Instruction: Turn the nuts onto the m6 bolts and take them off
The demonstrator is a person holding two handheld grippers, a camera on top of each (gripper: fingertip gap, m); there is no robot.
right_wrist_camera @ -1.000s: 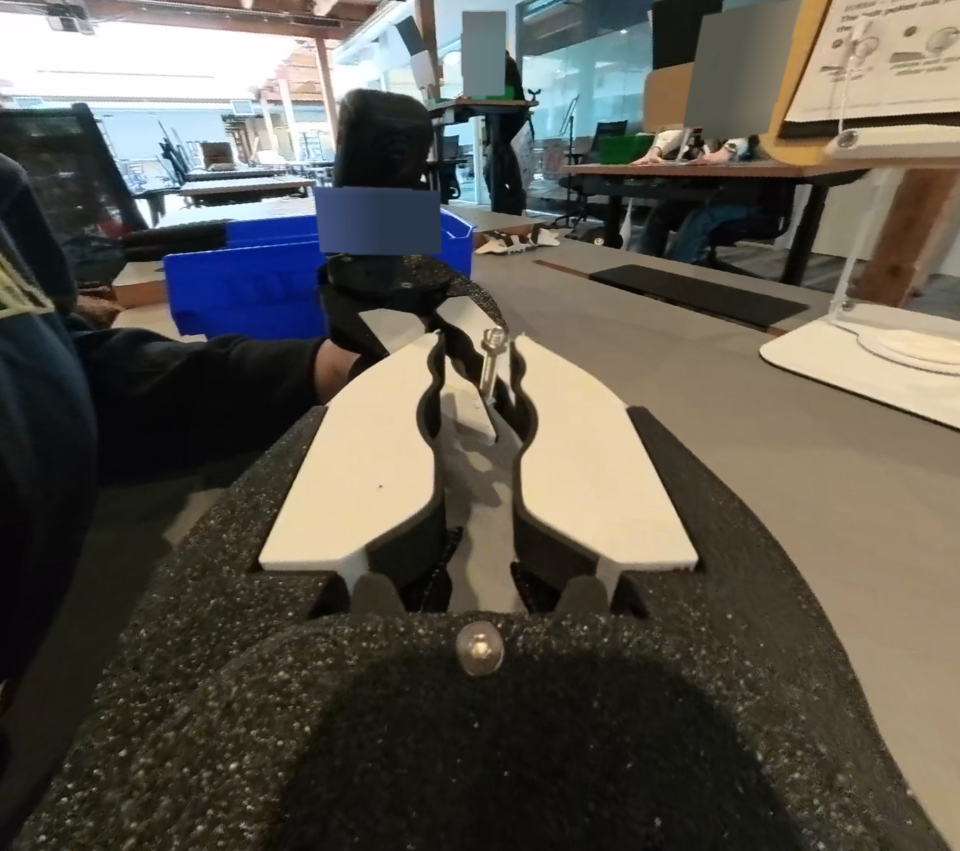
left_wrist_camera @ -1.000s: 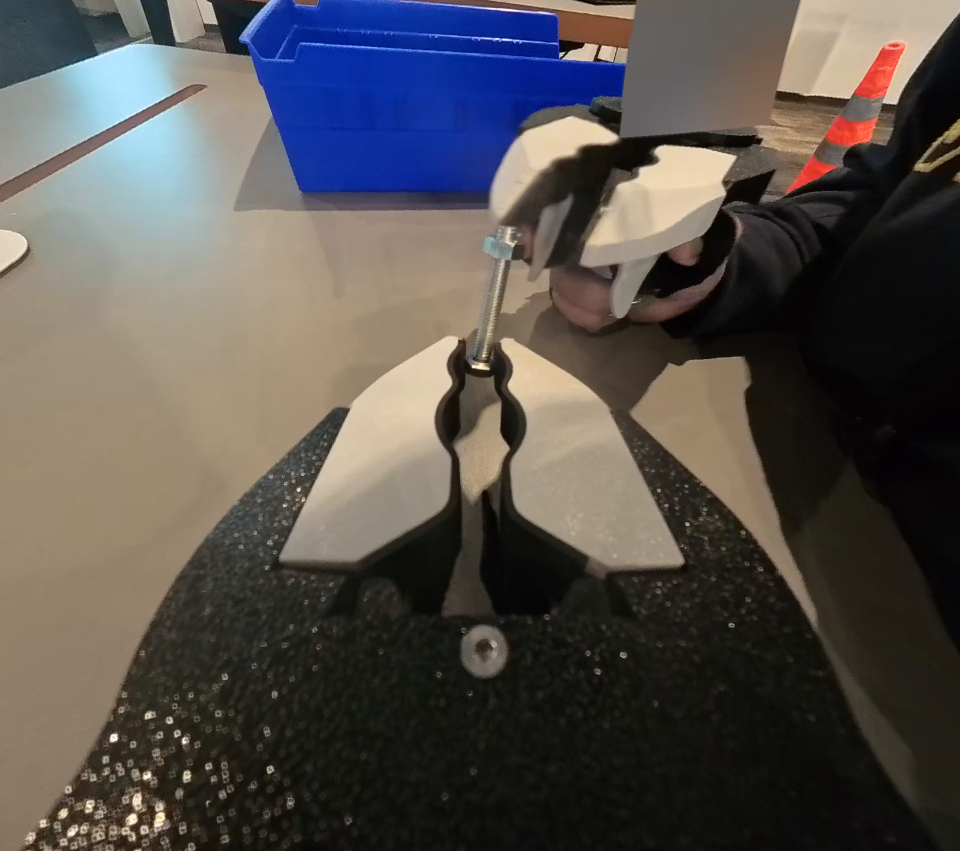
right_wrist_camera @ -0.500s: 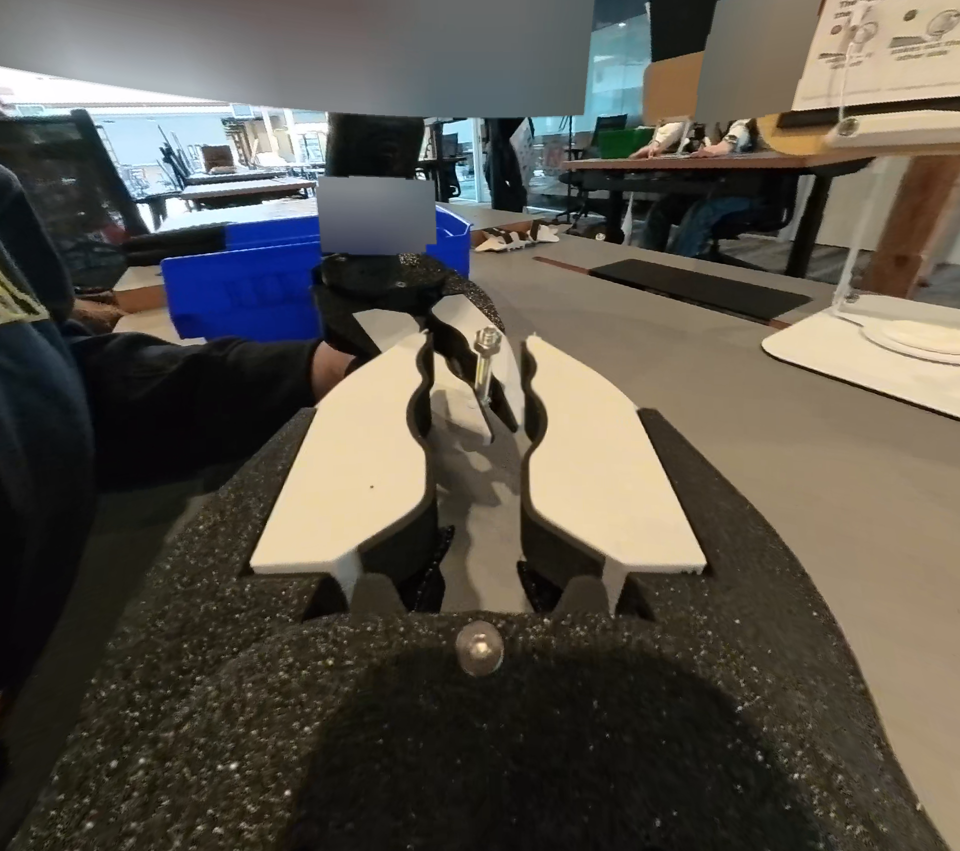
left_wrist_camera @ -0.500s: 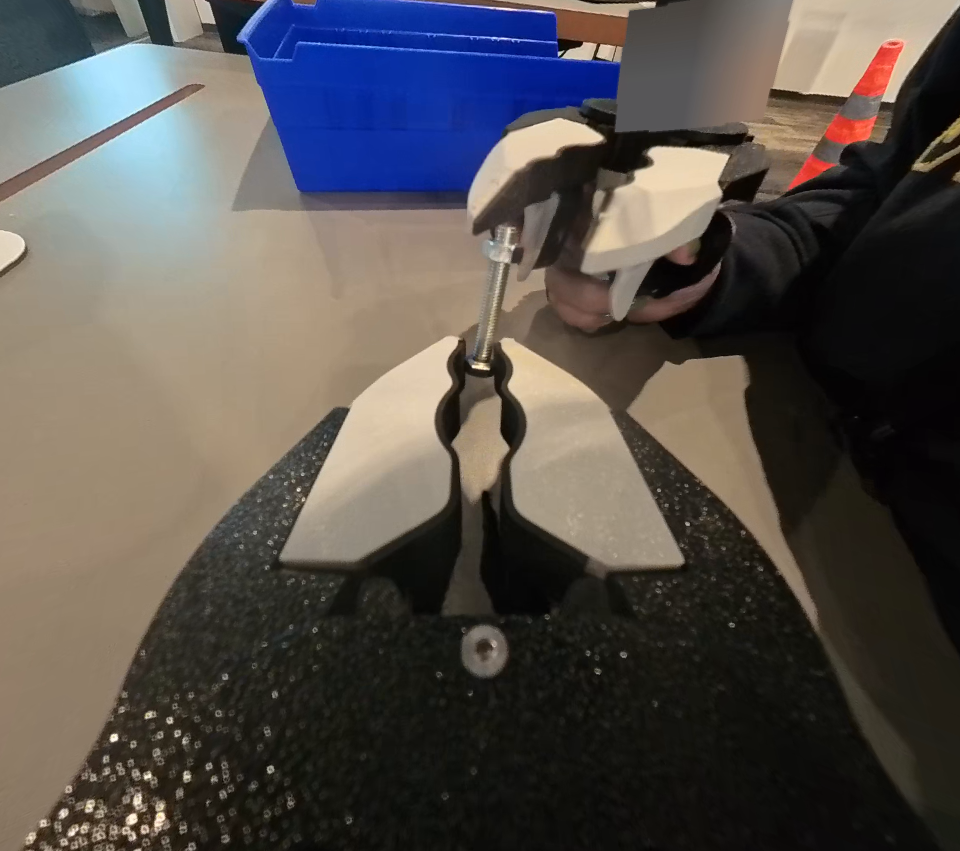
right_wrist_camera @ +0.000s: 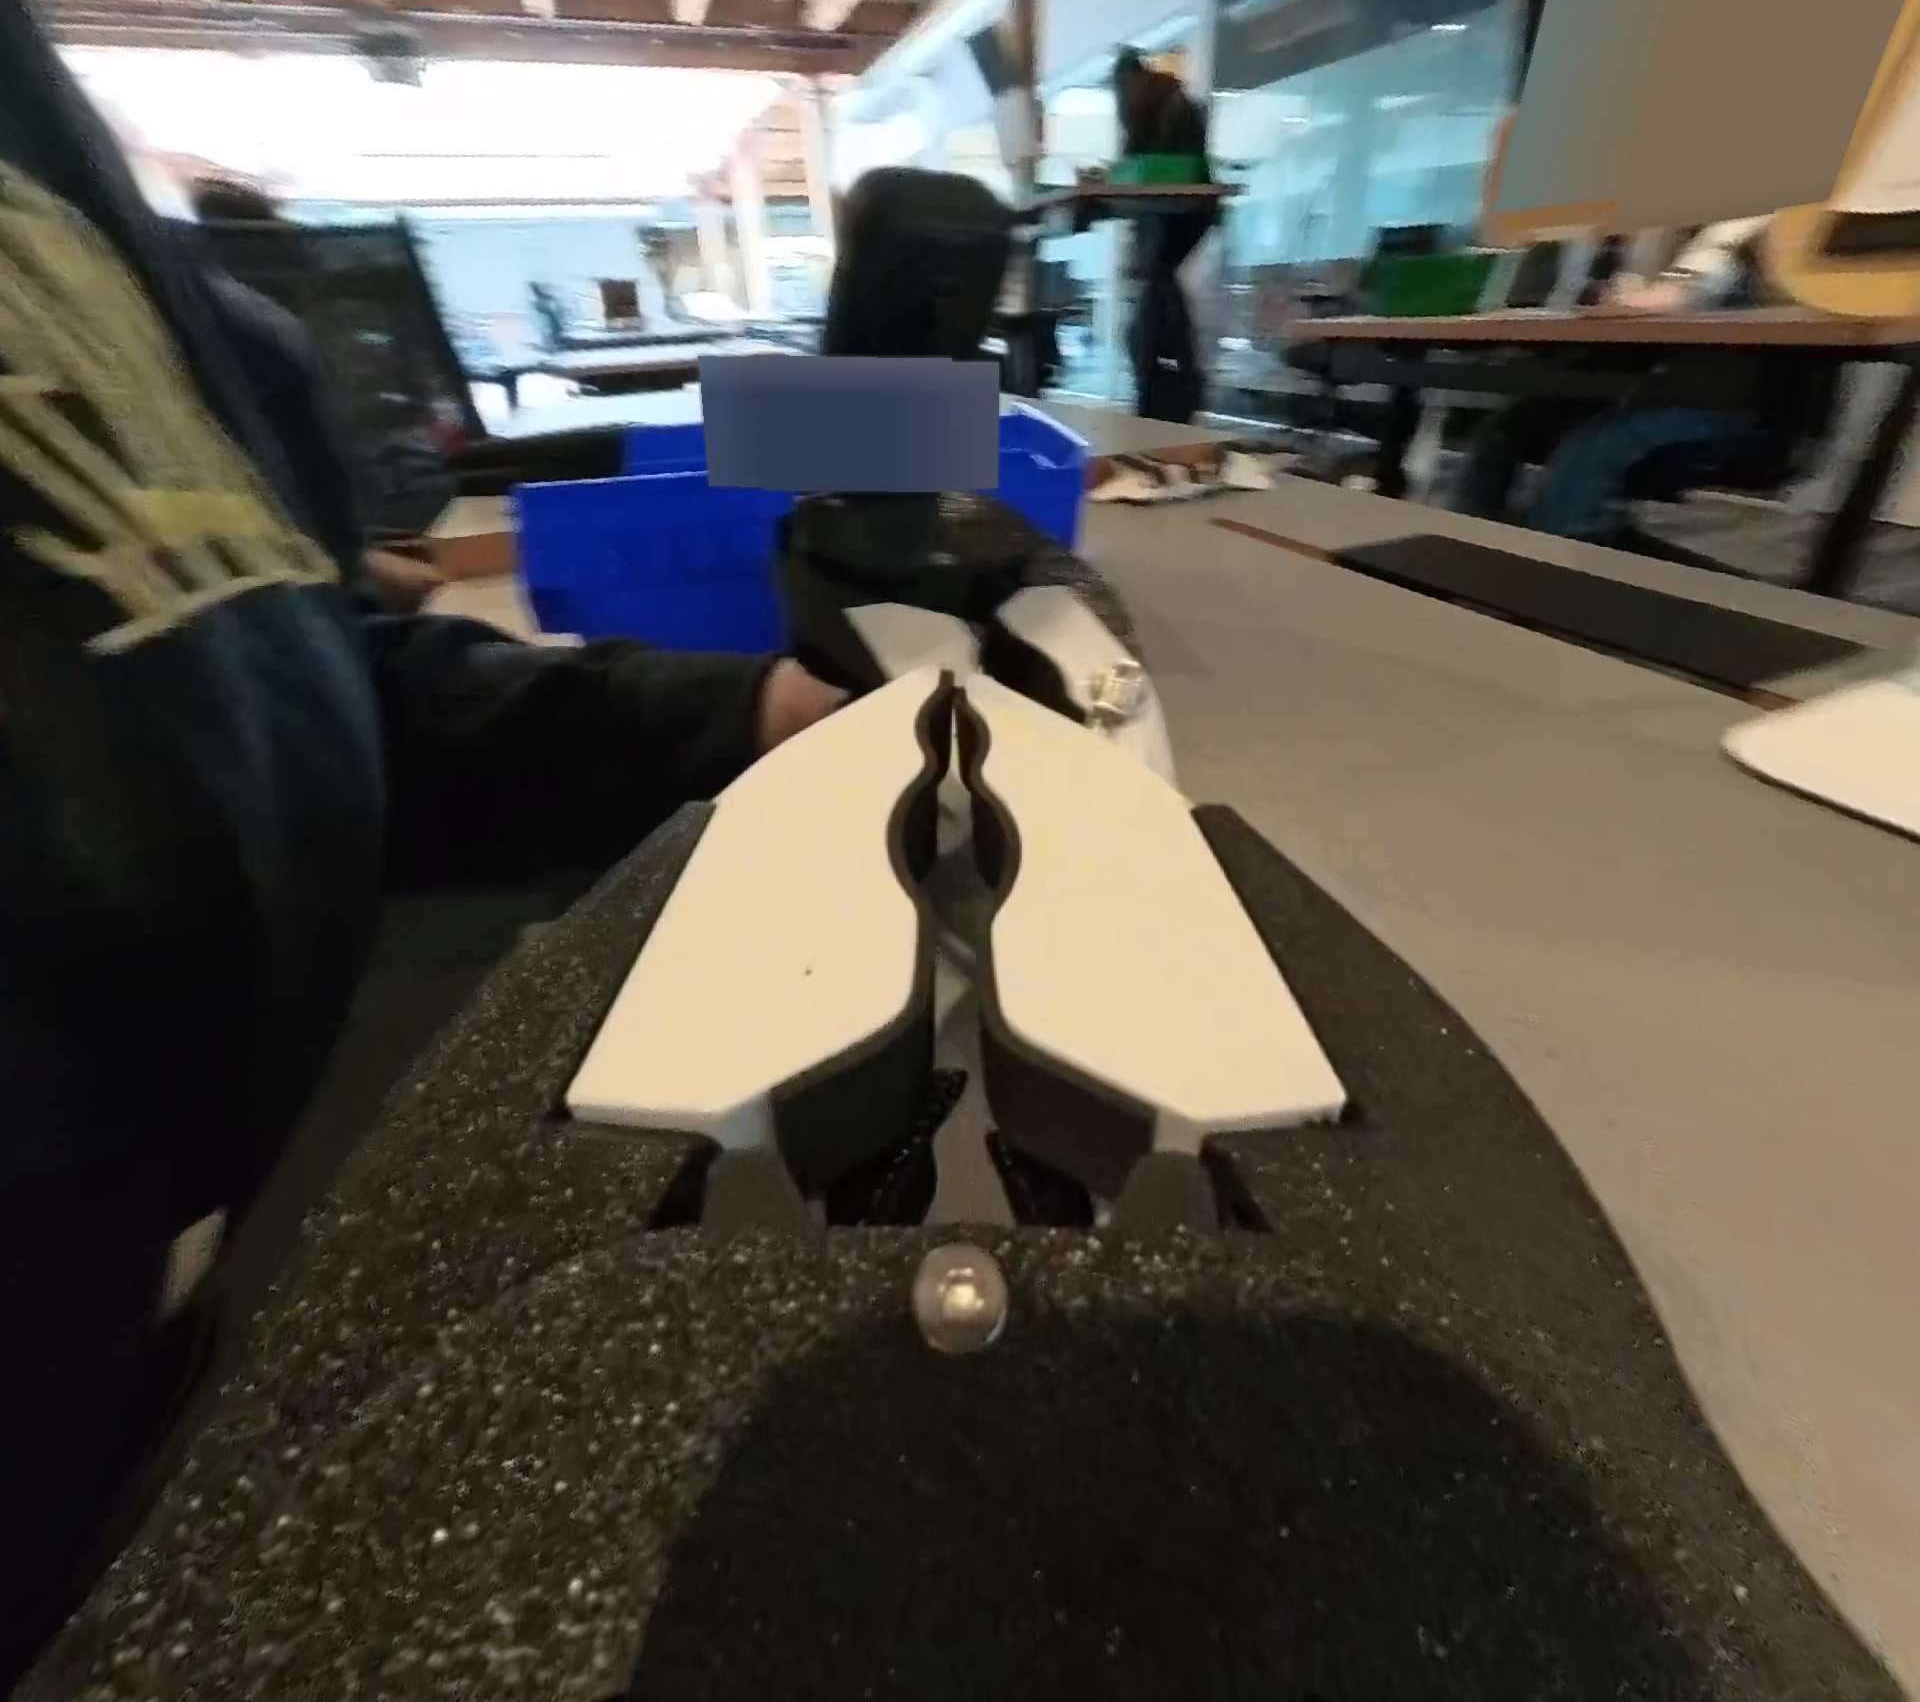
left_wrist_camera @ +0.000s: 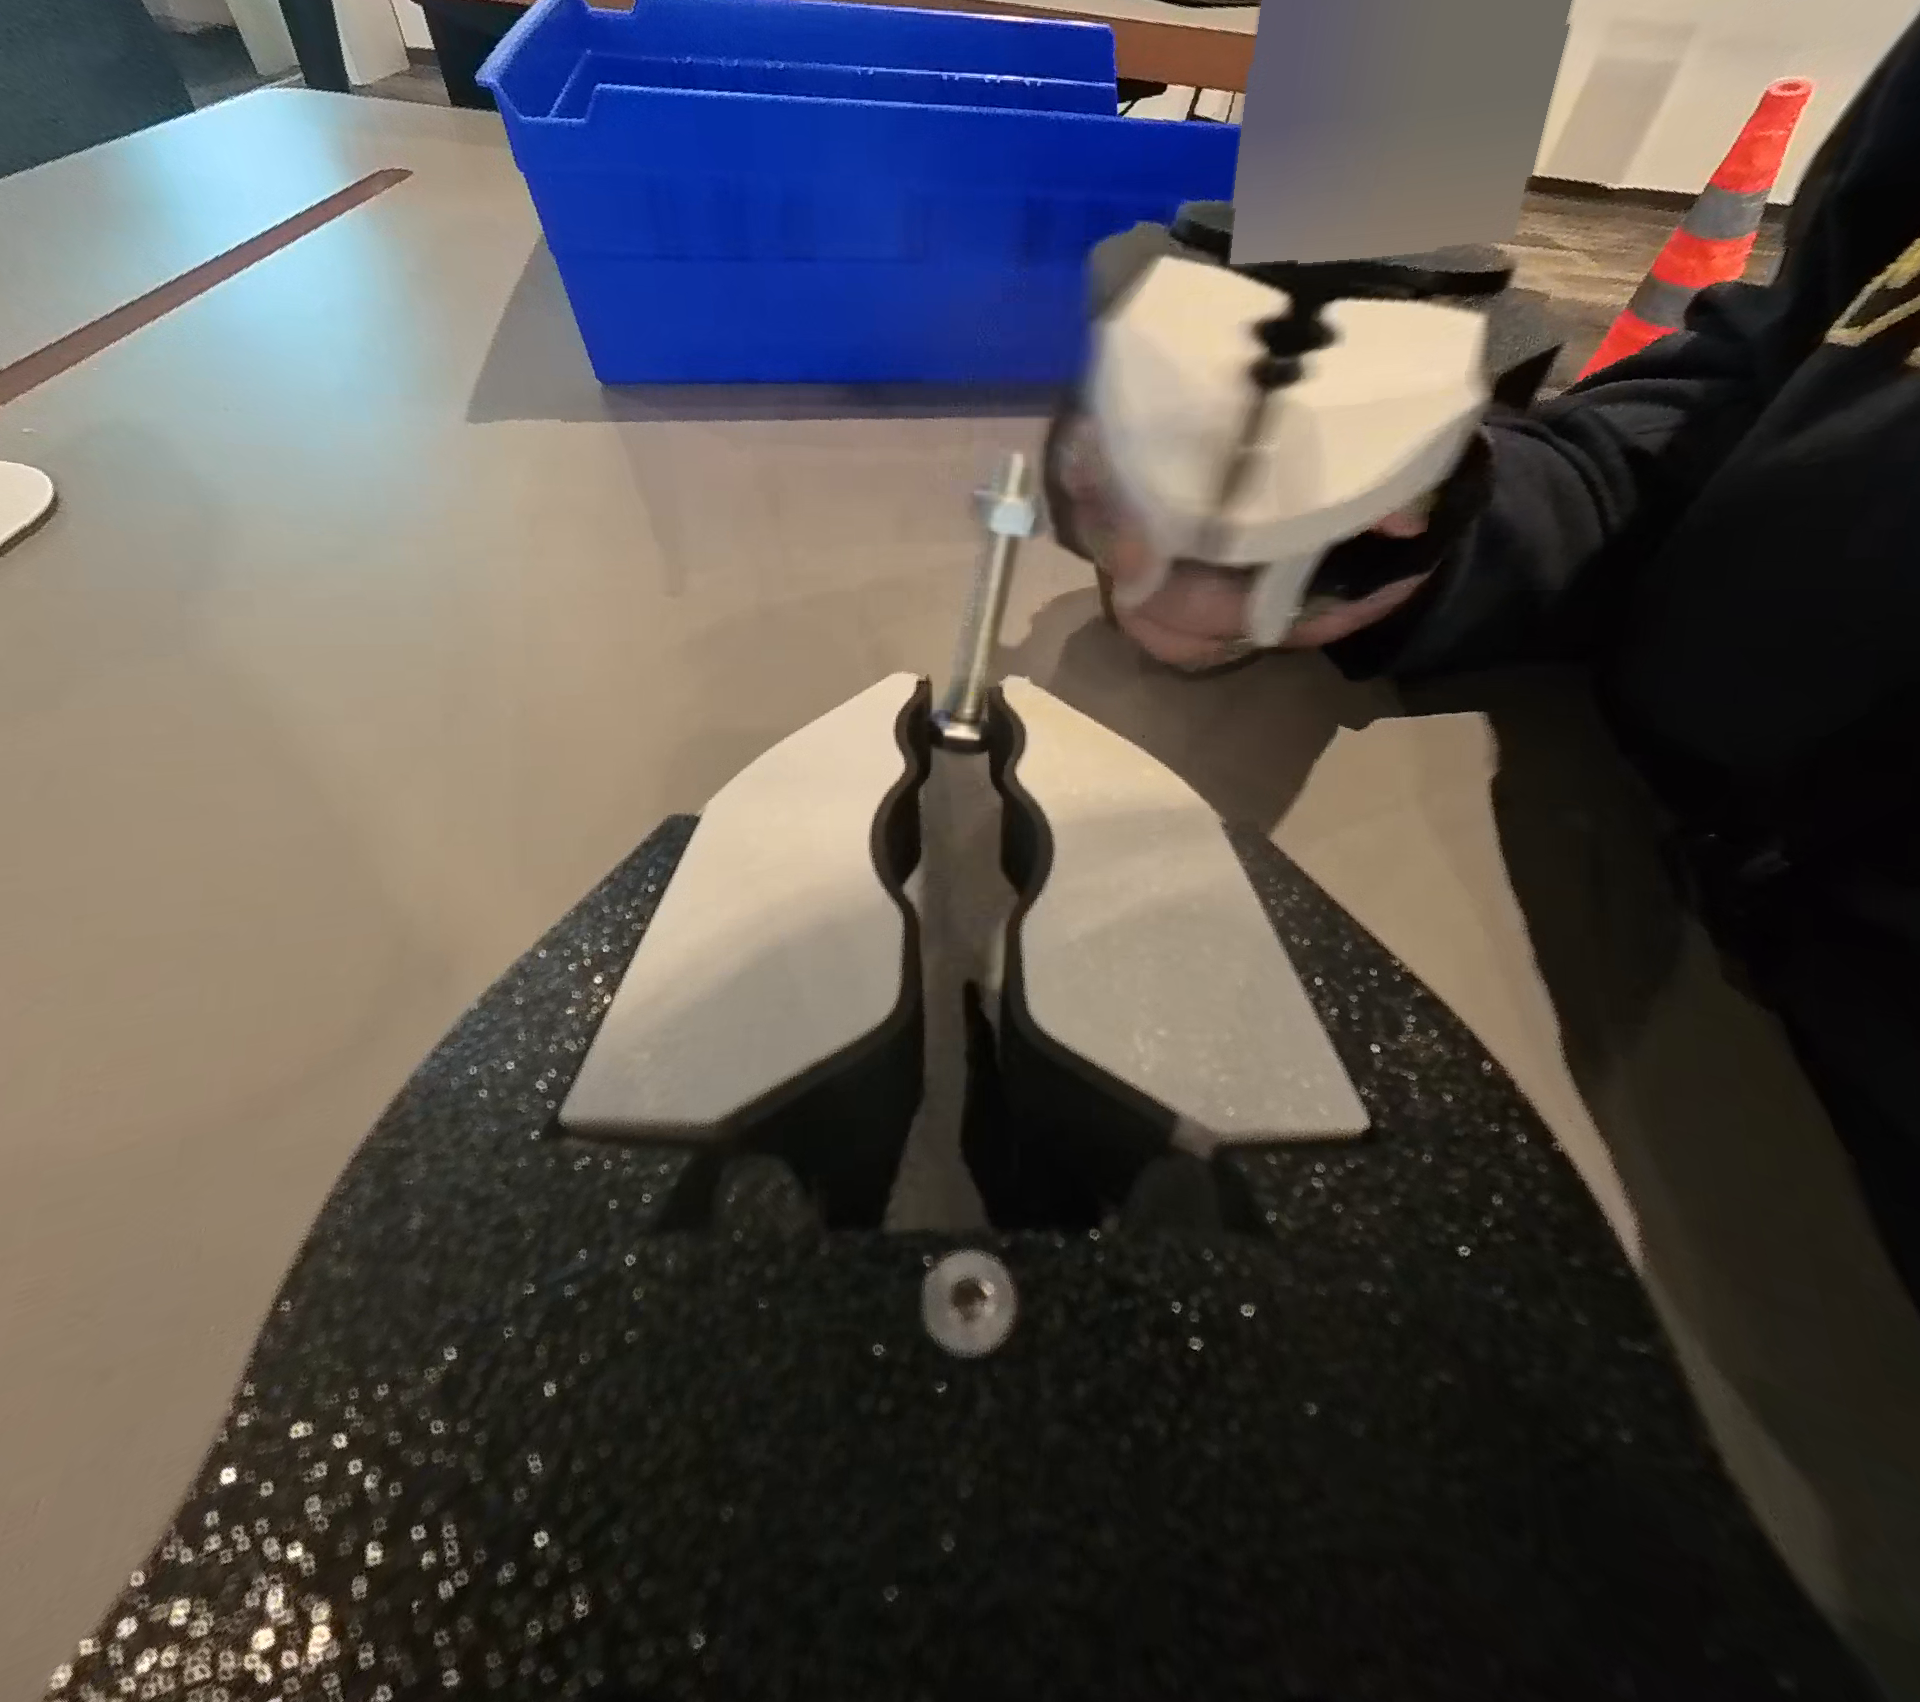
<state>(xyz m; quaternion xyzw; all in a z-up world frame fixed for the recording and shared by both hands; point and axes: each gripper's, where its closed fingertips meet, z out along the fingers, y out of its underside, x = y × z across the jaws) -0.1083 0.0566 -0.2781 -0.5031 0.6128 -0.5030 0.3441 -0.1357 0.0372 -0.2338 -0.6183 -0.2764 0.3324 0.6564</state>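
We see the grey tabletop (left_wrist_camera: 312, 613) with a blue bin (left_wrist_camera: 831, 239) at the back. Left tongs (left_wrist_camera: 961, 702) pinch the bolt (left_wrist_camera: 982, 603) by its head, shank pointing away. Right tongs (right_wrist_camera: 951, 702) are pressed together, empty, just beside the nut (left_wrist_camera: 1004, 516) near the bolt's tip.

Motion blur smears the right claw (left_wrist_camera: 1273, 416); bolt (left_wrist_camera: 982, 613) head hidden.

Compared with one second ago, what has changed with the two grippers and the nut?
The right gripper let go of the nut, drew away to the right and closed empty. The left gripper still clamps the bolt upright; nut near its top.
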